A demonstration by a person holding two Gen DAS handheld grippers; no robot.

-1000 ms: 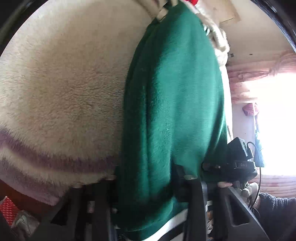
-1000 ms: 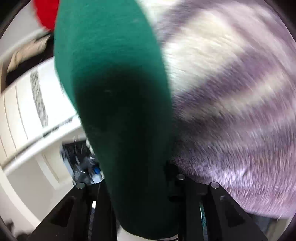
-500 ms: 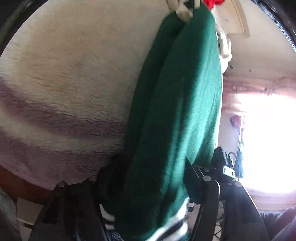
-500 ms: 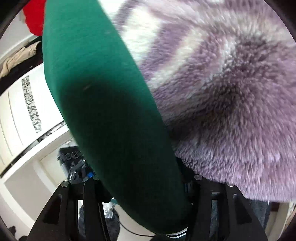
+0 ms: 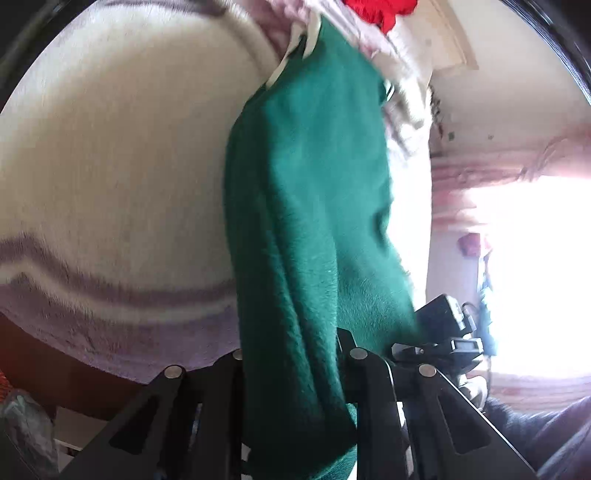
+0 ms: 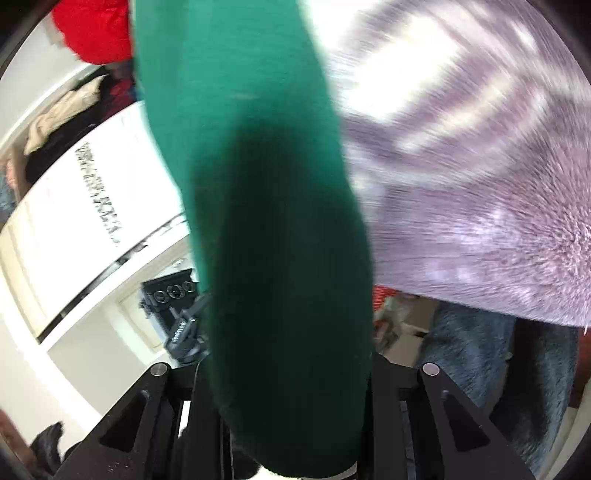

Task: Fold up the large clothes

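Green garment [image 5: 314, 221] runs lengthwise straight ahead of both tongs, each pinching an end: left tongs [image 5: 295, 373], right tongs [image 6: 291, 373]. Striped fleece blanket [image 5: 110, 166] lies behind; neither hand nearer.

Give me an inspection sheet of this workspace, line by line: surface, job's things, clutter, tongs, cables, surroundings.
Surface: nothing seen; no table in view.
Job's things: dark green fleece garment hangs between both tongs; fluffy cream and lilac striped blanket behind it.
Clutter: red cloth above; beige clothes heap on a shelf.
Grippers: left tongs and right tongs each shut on the green fleece.
Cables: thin black cable by the window.
Surroundings: bright window, pink curtain, white cabinet.
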